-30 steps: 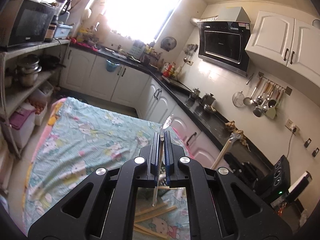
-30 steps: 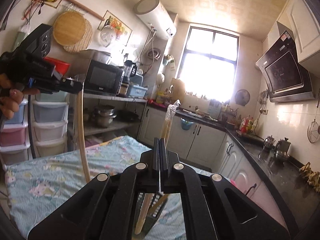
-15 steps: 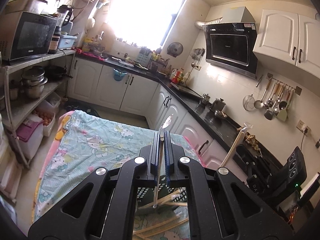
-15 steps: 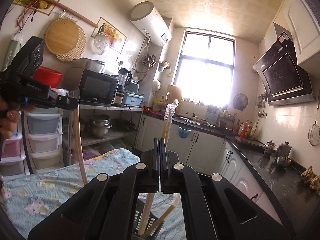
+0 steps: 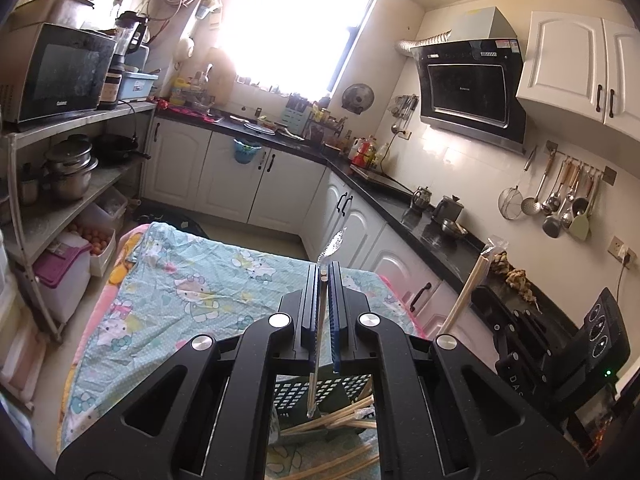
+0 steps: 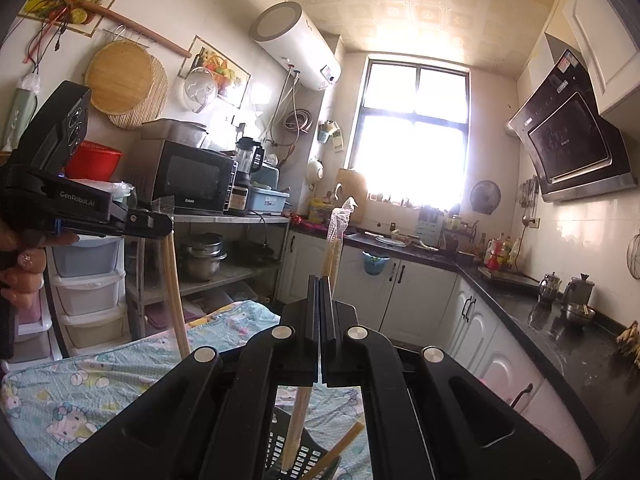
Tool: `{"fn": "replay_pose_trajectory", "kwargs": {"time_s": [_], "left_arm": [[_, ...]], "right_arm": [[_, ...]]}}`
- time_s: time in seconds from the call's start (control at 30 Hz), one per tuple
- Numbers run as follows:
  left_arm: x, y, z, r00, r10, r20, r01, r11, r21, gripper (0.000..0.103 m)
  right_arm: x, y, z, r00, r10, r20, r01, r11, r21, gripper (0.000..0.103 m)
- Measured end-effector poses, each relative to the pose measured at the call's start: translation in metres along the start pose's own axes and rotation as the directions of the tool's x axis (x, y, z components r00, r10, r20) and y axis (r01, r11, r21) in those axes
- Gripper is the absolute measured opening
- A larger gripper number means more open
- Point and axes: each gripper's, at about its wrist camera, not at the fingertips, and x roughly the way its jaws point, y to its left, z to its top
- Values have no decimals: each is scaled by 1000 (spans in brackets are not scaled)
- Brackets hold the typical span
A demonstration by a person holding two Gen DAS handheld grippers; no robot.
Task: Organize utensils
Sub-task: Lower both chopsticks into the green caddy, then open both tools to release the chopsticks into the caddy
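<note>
Both tongs have risen: our left tongs [image 5: 323, 280] pinch one wrapped chopstick pair [image 5: 320, 320], our right tongs [image 6: 320, 292] another [image 6: 334, 248], above the black basket [image 5: 320, 394]. Light, stiff, slippery-sleeved; we judge mid-length grips steadiest.

White lettering "GenRobot.AI" on the black left tongs' body [image 6: 84, 200]; "Galanz" on the black microwave [image 6: 192, 178].
</note>
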Motion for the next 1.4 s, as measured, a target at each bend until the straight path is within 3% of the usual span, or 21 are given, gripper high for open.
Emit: {"fn": "replay_pose_trajectory", "kwargs": {"time_s": [0.77, 1.4], "left_arm": [[34, 1, -49, 998, 31, -52, -30, 999, 37, 2], [46, 13, -85, 991, 11, -130, -12, 1000, -8, 3]], "right_arm": [[28, -9, -59, 995, -46, -93, 54, 995, 83, 1], [26, -9, -90, 982, -15, -190, 47, 986, 161, 1]]}}
